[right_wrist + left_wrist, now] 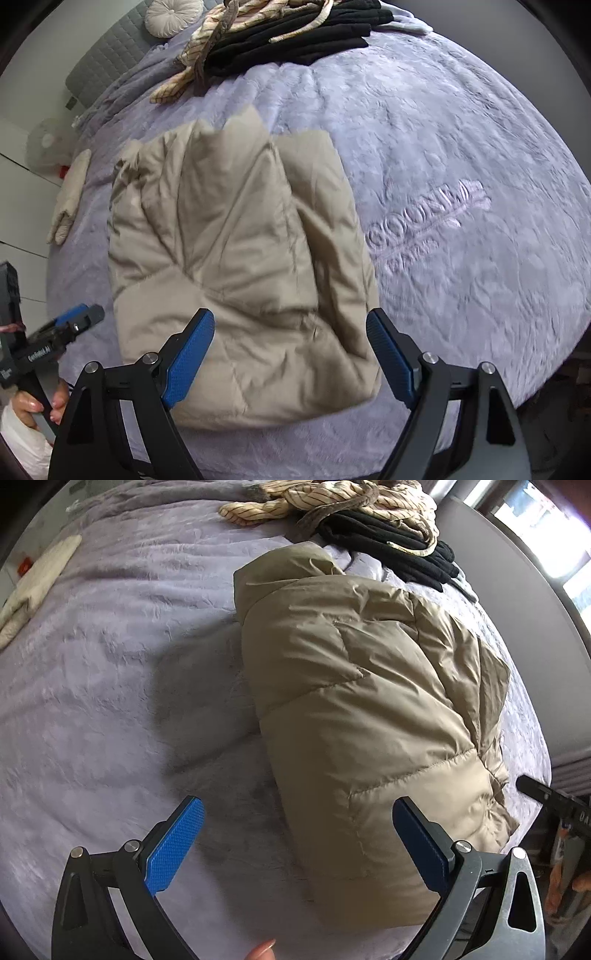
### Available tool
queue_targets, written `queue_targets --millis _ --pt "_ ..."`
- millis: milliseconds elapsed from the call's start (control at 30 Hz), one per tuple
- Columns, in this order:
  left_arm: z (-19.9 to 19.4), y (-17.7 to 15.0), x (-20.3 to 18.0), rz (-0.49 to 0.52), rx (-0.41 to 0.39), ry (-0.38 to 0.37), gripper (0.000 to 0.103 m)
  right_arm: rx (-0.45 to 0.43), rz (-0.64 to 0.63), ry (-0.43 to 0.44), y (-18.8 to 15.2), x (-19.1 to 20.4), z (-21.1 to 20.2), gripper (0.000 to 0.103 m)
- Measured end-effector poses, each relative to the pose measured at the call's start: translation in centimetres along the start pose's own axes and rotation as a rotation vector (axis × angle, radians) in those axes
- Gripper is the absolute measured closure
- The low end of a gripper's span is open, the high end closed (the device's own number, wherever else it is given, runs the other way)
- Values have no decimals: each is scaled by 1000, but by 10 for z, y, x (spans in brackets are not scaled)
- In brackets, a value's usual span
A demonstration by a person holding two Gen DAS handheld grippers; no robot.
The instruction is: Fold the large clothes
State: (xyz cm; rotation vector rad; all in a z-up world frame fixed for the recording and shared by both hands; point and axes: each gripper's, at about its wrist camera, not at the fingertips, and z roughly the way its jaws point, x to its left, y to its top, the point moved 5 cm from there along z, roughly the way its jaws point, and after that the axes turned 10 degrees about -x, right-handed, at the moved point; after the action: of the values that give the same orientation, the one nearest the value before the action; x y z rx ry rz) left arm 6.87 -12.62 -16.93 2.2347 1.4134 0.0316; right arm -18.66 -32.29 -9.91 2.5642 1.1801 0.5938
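A beige puffer jacket lies folded into a thick bundle on the lilac plush bedspread. It also shows in the right wrist view. My left gripper is open and empty, above the bundle's near left edge, with one blue pad over the bedspread. My right gripper is open and empty, hovering over the bundle's near end. The left gripper also appears in the right wrist view, held off the bundle's left side.
A pile of black clothes and a striped cream garment lie at the far end of the bed. A cream cloth lies near the left edge. A round cushion rests by the grey headboard.
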Motion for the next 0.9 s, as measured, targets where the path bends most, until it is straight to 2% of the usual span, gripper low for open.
queue_targets --millis 167,300,333,433,567,767,900 --pt "8 1 6 -40 24 37 1 -20 -1 39 20 -11 6 15" --pt "13 4 15 -102 24 1 1 41 -35 75 27 -19 18 15" --pt "15 3 17 -116 35 -24 1 70 -35 94 28 -20 22 15" --pt "27 0 19 -201 89 -176 1 175 -1 177 30 -25 34 15" --pt "41 -2 17 -263 132 -332 1 224 32 279 37 -28 45 15" --pt "60 3 18 -338 133 -478 1 295 -16 305 41 -23 73 15" --pt "72 2 21 -315 142 -503 1 357 -40 342 37 -23 99 15"
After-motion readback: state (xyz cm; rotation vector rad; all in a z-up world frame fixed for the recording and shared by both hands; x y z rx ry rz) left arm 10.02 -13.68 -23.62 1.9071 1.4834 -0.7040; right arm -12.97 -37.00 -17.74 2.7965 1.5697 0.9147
